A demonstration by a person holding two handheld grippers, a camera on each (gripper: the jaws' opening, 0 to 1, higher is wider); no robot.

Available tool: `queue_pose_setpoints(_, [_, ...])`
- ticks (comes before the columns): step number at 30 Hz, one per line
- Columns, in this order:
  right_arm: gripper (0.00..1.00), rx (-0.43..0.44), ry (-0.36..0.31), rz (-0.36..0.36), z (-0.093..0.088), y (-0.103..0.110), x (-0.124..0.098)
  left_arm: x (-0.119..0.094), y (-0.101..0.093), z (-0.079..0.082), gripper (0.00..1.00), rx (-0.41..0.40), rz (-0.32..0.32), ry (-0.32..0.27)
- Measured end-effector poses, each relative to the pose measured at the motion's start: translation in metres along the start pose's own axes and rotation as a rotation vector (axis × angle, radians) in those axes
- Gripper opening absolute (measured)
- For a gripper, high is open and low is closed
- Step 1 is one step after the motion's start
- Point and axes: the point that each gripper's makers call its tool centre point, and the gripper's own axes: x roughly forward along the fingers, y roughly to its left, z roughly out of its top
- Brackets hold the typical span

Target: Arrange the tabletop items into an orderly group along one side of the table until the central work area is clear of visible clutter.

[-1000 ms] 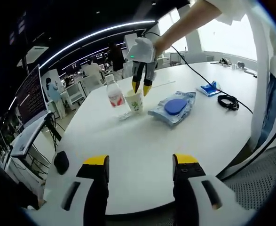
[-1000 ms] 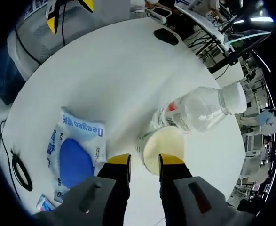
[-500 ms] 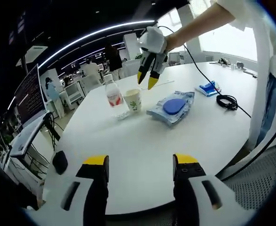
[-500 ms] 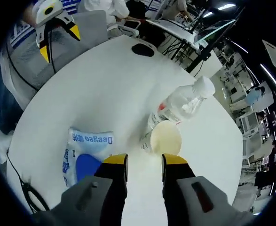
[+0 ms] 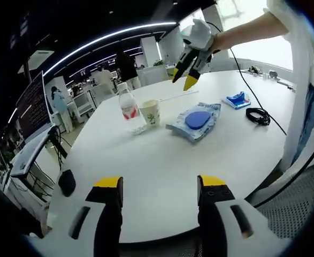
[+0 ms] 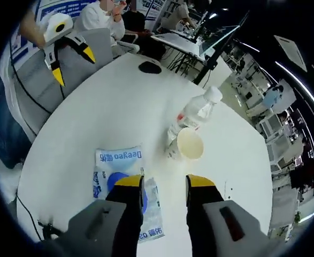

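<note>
Right tool (image 5: 186,79) hangs above the wipes pack (image 5: 196,121), jaws apart, empty. Left tool (image 5: 160,184) jaws apart, idle at frame bottom. Cup (image 5: 151,113) touches bottle (image 5: 128,108), grouped on tabletop (image 5: 146,171).

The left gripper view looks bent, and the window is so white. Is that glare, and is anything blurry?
Left gripper view: the fisheye curves the table edge, the window behind the right gripper is blown out white, the bottle is fairly sharp. Right gripper view: even light, the paper cup clear, the edges warped.
</note>
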Motion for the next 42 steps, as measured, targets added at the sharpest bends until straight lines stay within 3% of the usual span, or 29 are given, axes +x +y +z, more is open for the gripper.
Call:
queue_pose_setpoints(11, [0.29,0.152,-0.046,-0.094,-0.02,0.016,-0.039,0.0,-0.002,0.0,0.57,-0.009,0.002,0.025])
queue_pose_setpoints(21, [0.31,0.392,-0.103,-0.182,-0.043,0.034,-0.066,0.002,-0.004,-0.004,0.58,-0.006,-0.006,0.053])
queue_pose_setpoints(23, [0.32,0.405,-0.104,-0.2,-0.049,0.04,-0.074,0.002,-0.003,-0.005,0.6,-0.02,-0.007,0.052])
queue_pose_setpoints(25, [0.32,0.44,-0.137,-0.235,-0.05,0.042,-0.081,0.002,-0.003,-0.007,0.6,-0.019,-0.005,0.061])
queue_pose_setpoints(26, [0.32,0.51,-0.174,-0.246,-0.05,0.047,-0.087,0.003,-0.003,-0.007,0.6,-0.018,-0.007,0.065])
queue_pose_setpoints(28, [0.34,0.616,-0.212,-0.256,-0.055,0.055,-0.094,0.003,-0.004,-0.008,0.6,-0.018,-0.01,0.069])
queue_pose_setpoints(34, [0.45,0.794,-0.26,-0.325,-0.075,0.074,-0.111,0.005,-0.001,-0.012,0.61,-0.022,-0.007,0.084])
queue_pose_setpoints(42, [0.61,0.905,-0.302,-0.399,-0.091,0.104,-0.125,0.005,-0.002,-0.016,0.61,-0.016,-0.01,0.112])
